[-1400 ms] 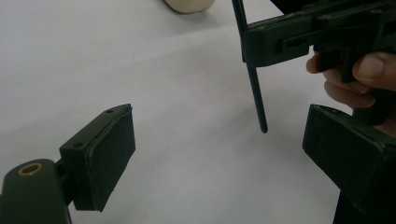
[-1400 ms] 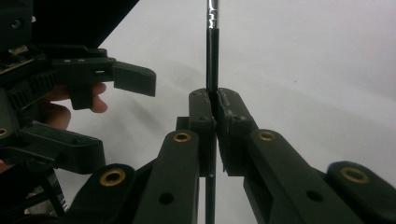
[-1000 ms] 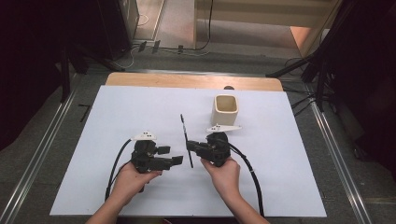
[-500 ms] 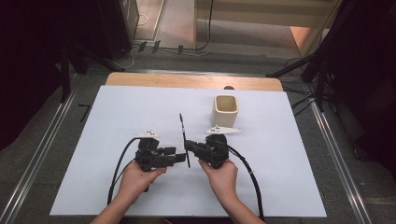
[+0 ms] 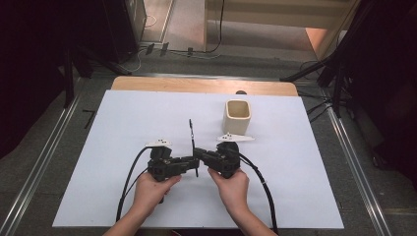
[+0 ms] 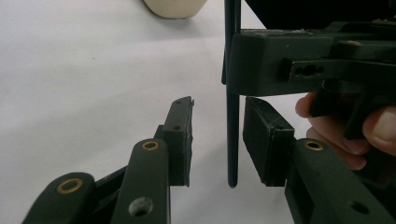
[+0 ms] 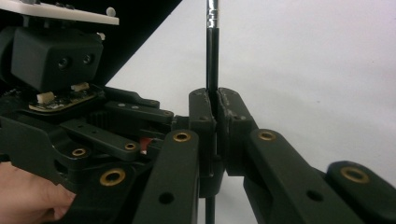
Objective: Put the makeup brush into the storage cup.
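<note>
Cream cup (image 6: 175, 8) cut off by top edge; pencil (image 7: 212, 56) tip hidden

A lab or studio — stands (image 5: 339, 73), floor cables (image 5: 187, 49), white-covered table (image 5: 123, 123).

The high view looks forward and down from above the person's edge of the worktop (image 5: 123, 128), far enough back to take in the whole white surface and the floor beyond it. The left gripper view sits low and close behind the left gripper (image 6: 212, 140), facing along its jaws across the worktop toward the cream cup (image 6: 175, 7). The right gripper view sits equally close behind the right gripper (image 7: 216, 116), facing the opposite gripper. All three views share the thin black rod (image 5: 192, 140) at the worktop's centre.
</note>
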The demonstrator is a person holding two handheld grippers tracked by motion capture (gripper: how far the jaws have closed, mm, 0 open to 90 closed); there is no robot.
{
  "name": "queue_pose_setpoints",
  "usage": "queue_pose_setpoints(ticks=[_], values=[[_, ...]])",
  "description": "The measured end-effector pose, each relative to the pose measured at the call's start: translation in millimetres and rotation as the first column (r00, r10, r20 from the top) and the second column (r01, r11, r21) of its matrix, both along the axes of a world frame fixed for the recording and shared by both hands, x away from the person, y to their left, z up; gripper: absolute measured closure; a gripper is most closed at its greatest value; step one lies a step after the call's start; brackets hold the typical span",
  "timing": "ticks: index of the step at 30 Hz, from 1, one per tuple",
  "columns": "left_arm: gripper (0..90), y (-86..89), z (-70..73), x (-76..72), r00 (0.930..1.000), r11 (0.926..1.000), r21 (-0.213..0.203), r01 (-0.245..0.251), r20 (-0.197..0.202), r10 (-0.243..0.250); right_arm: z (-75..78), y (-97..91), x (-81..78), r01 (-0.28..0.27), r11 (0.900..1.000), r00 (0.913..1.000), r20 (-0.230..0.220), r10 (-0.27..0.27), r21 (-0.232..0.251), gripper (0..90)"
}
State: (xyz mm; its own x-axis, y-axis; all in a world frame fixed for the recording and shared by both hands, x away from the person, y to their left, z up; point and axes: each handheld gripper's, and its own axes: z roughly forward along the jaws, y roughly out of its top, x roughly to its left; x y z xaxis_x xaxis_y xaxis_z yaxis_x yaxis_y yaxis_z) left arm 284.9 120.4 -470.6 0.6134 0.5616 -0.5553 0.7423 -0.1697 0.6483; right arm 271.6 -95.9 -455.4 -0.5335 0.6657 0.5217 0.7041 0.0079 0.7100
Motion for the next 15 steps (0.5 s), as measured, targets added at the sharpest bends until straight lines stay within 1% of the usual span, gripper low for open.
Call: queue_pose_setpoints(ticks=[1,2,3,4,5,6,7,8,9,10,15], values=[[65.3,-0.4,-0.5,-0.5,1.0000,1.0000,0.002,-0.003,-0.002,0.003,0.0,0.2,-0.3,0.002,1.0000,1.0000,-0.006,-0.002,0.007,86.8],[69.0,-0.7,-1.1,-0.4,1.0000,1.0000,-0.006,-0.004,-0.005,0.004,-0.1,0.4,-0.5,0.003,1.0000,1.0000,-0.004,-0.003,0.007,86.8],[69.1,-1.0,-1.7,-0.2,0.9998,0.9999,-0.016,-0.002,-0.020,0.001,0.0,0.7,-0.8,0.005,1.0000,1.0000,-0.002,-0.005,0.005,86.8],[69.6,-1.1,-2.1,-0.1,0.9997,0.9998,-0.020,0.002,-0.023,-0.003,0.0,1.1,-1.3,0.004,1.0000,1.0000,-0.005,-0.004,0.008,86.8],[73.9,-1.0,-2.5,-0.2,0.9998,0.9998,-0.020,0.007,-0.021,-0.008,-0.2,1.3,-1.3,0.004,1.0000,1.0000,-0.006,-0.004,0.009,86.8],[74.1,-1.4,-2.7,-0.5,0.9997,0.9996,-0.027,0.009,-0.022,-0.009,-1.0,1.5,-1.0,0.000,0.9999,1.0000,-0.008,0.000,0.014,86.8],[74.2,-1.9,-2.7,-0.6,0.9996,0.9996,-0.026,0.011,-0.024,-0.012,-1.3,1.9,-0.7,-0.001,0.9998,0.9998,-0.020,0.002,0.020,86.8],[78.6,-2.1,-2.7,-0.9,0.9997,0.9996,-0.027,0.013,-0.021,-0.014,-1.6,2.1,-1.0,0.002,0.9997,0.9998,-0.020,-0.002,0.026,86.8],[78.8,-2.6,-2.7,-1.1,0.9996,0.9996,-0.025,0.014,-0.023,-0.015,-1.7,2.3,-1.4,0.001,0.9997,0.9998,-0.019,0.000,0.025,86.8],[83.4,-3.1,-2.9,-1.3,0.9995,0.9995,-0.027,0.016,-0.028,-0.017,-1.5,2.6,-1.6,0.003,0.9997,0.9998,-0.020,-0.002,0.022,86.8],[85.2,-2.7,-3.7,-0.2,0.9991,0.9997,-0.019,0.018,-0.037,-0.019,-2.4,2.2,-1.9,0.004,0.9998,0.9998,-0.022,-0.003,0.022,86.8]])
